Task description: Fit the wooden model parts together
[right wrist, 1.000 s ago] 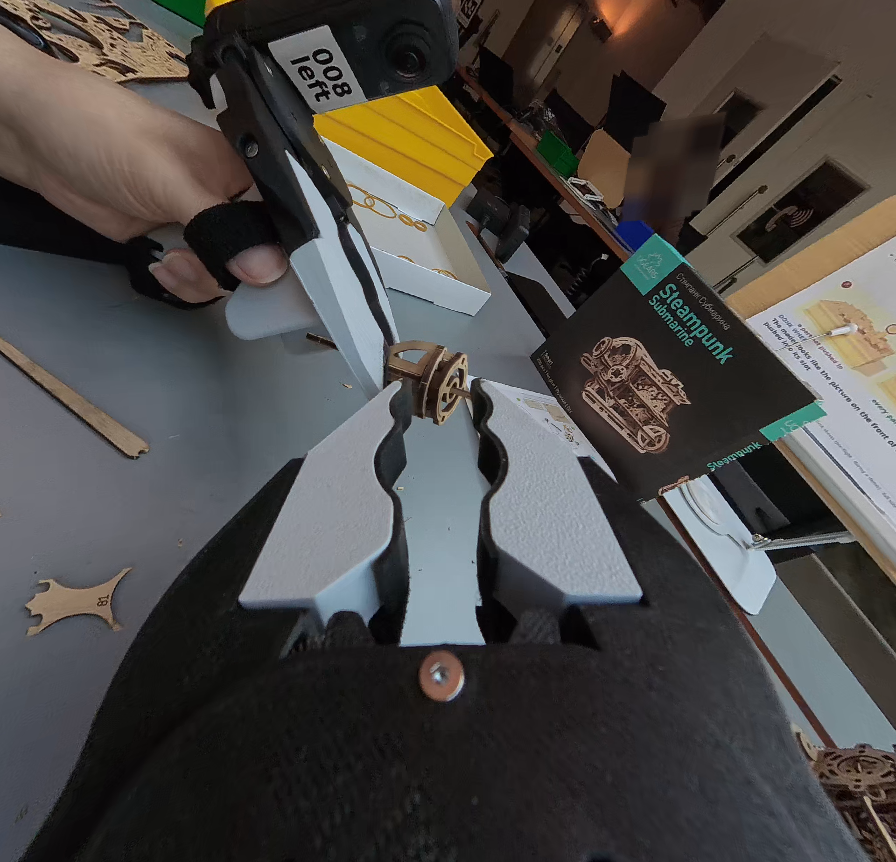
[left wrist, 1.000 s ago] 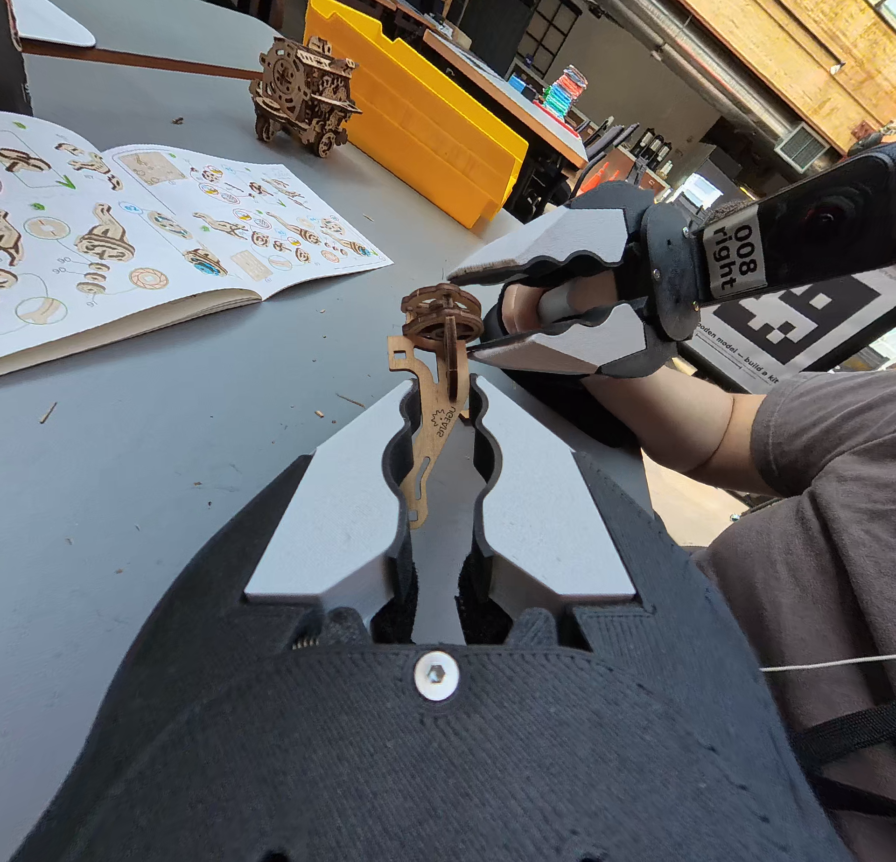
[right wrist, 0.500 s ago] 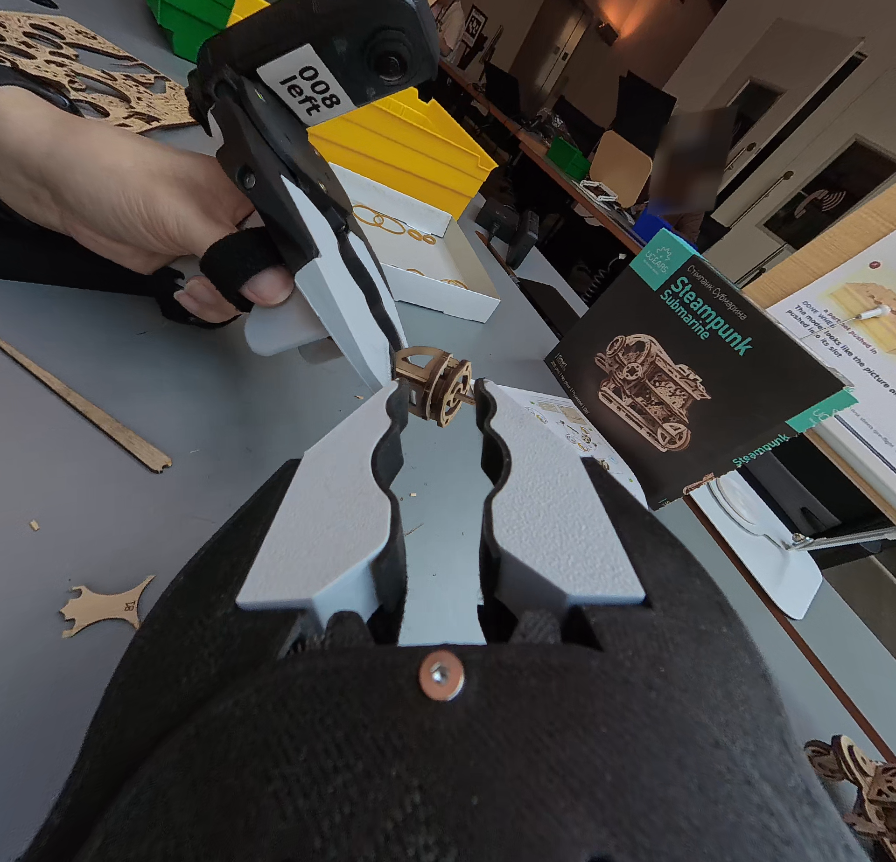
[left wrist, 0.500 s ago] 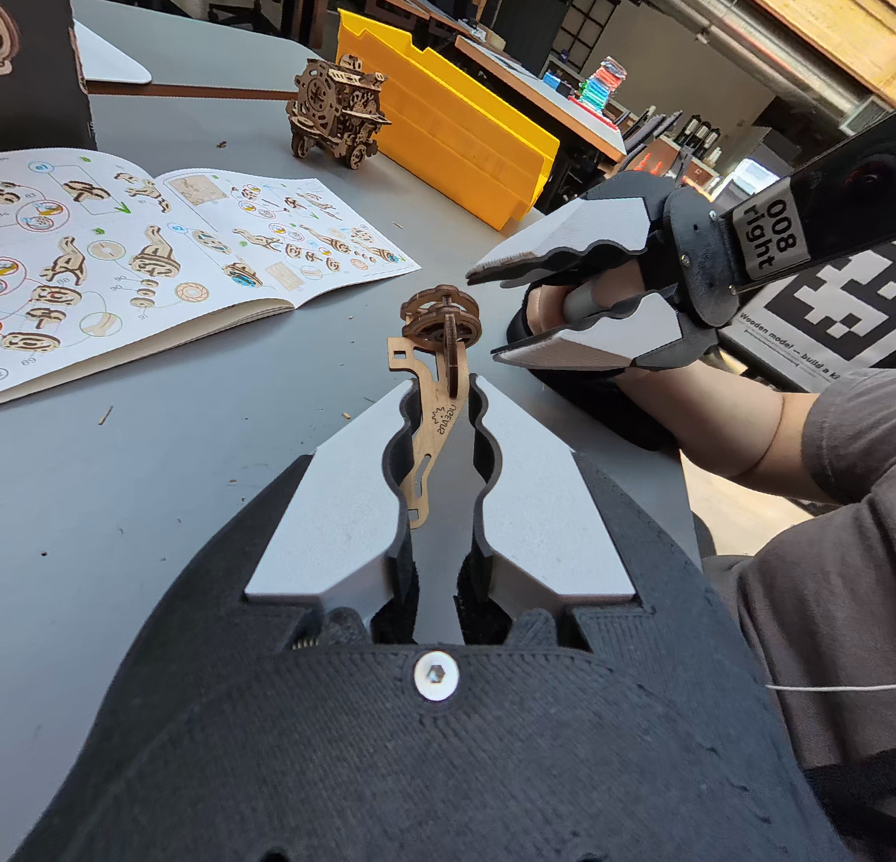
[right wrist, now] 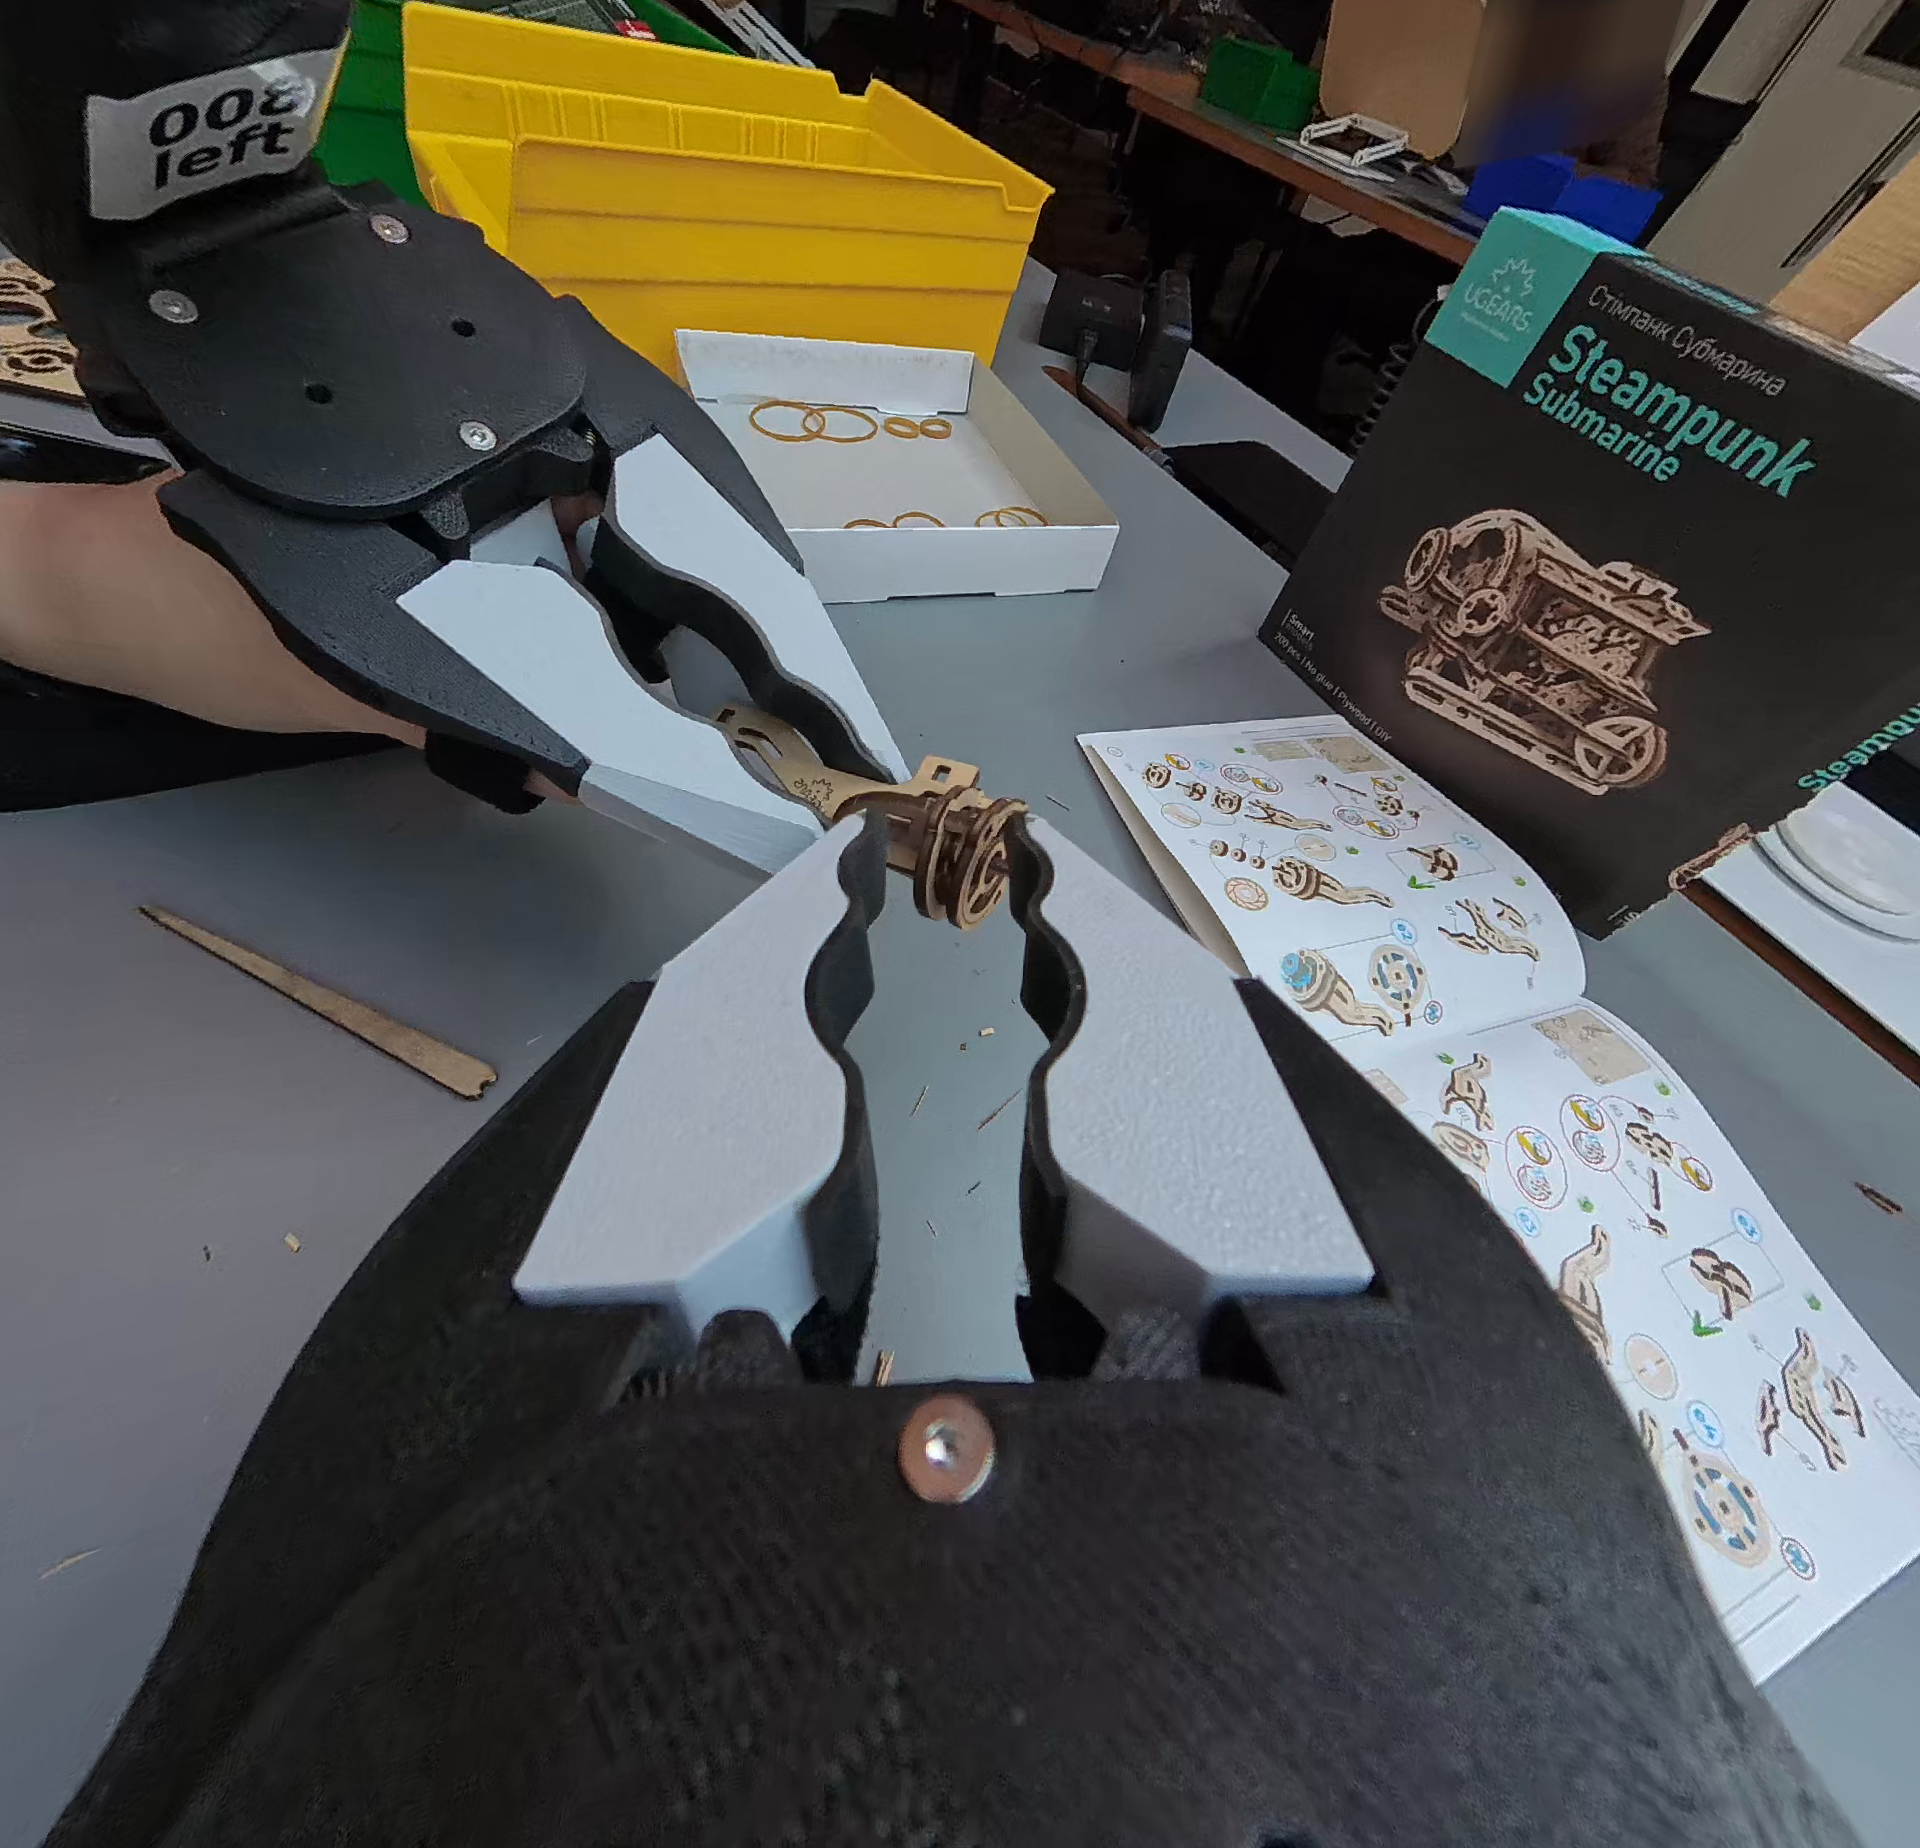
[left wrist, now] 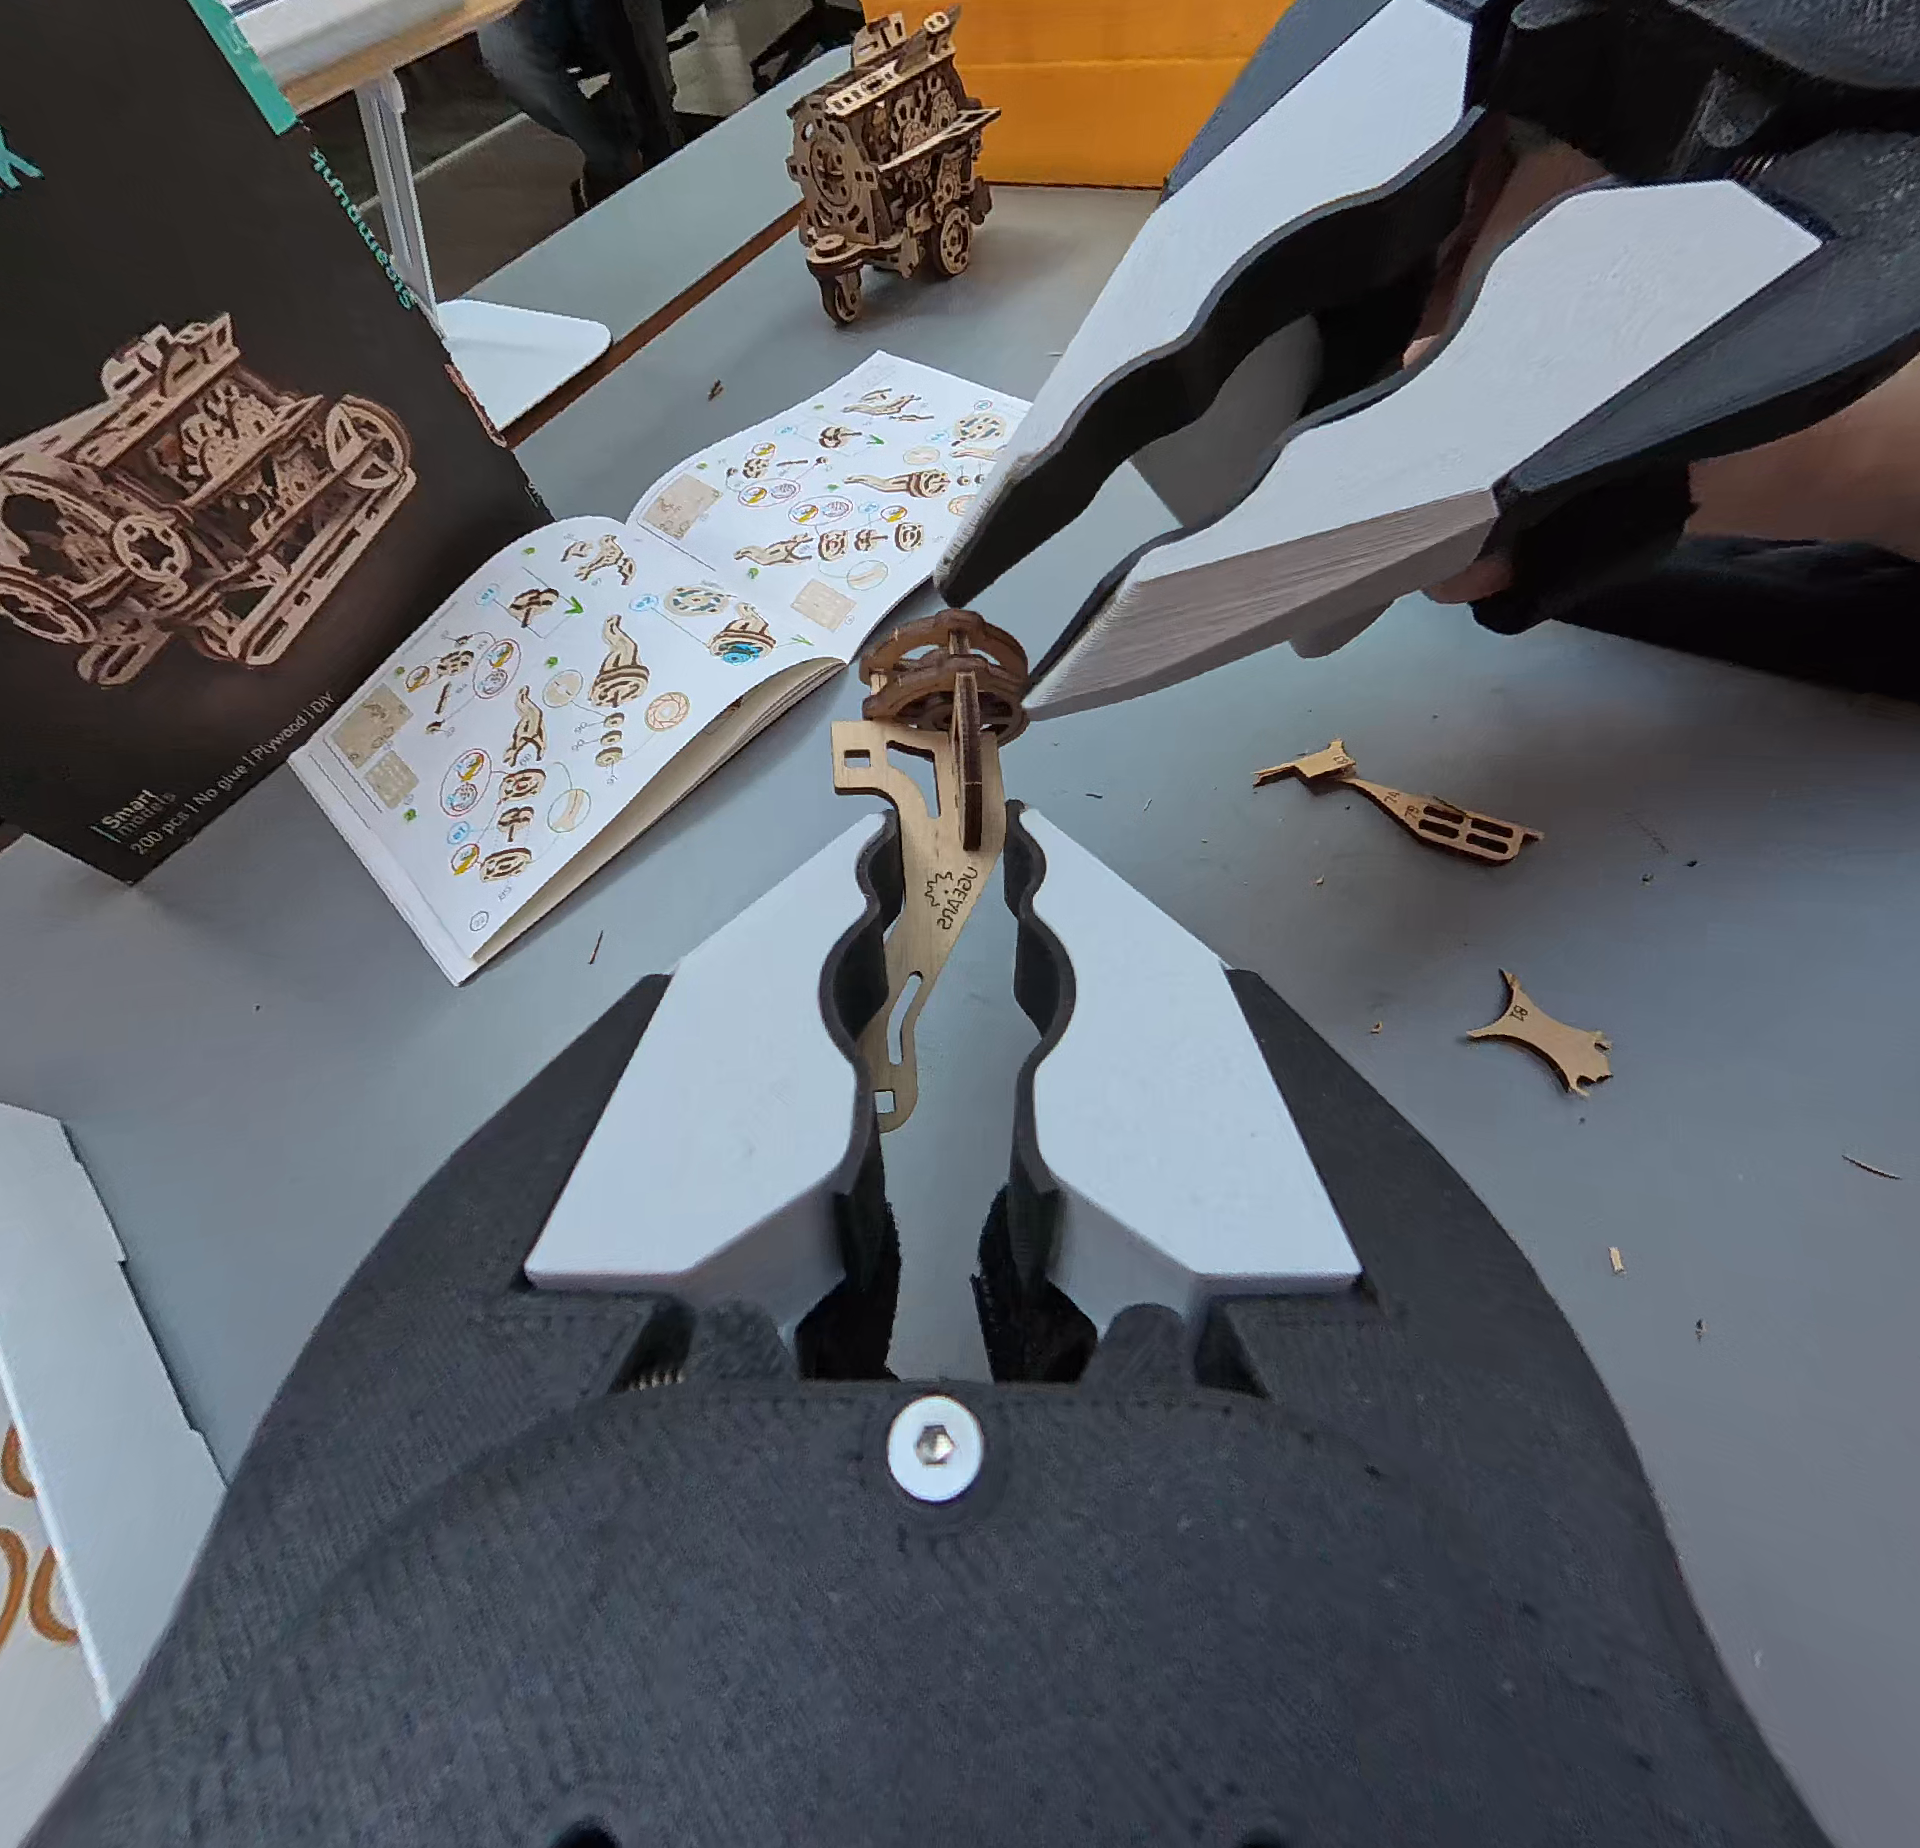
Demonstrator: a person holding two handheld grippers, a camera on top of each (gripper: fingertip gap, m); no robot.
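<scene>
My left gripper [left wrist: 951, 827] is shut on a flat wooden bracket [left wrist: 935, 905] and holds it off the grey table. A small wooden gear-wheel assembly [left wrist: 940, 676] sits on the bracket's far end. My right gripper [right wrist: 943, 837] has its fingertips closed on either side of that wheel assembly [right wrist: 966, 858]. In the left wrist view the right gripper [left wrist: 992, 645] reaches in from the upper right. In the right wrist view the left gripper [right wrist: 852, 801] comes from the left with the bracket [right wrist: 800, 770] between its fingers.
An open instruction booklet [left wrist: 644, 676] lies beyond the grippers, with the black kit box [left wrist: 187, 427] standing behind it. A finished wooden model [left wrist: 888, 167], a yellow bin [right wrist: 727, 209] and a white tray [right wrist: 1039, 551] of rubber bands are farther back. Wood scraps [left wrist: 1403, 811] and a strip [right wrist: 322, 1003] lie on the table. My left and right fingertips are right by each other.
Both grippers have swung round together, so the booklet and box now lie ahead. The right gripper now comes in from above right. Both holds look unchanged.
</scene>
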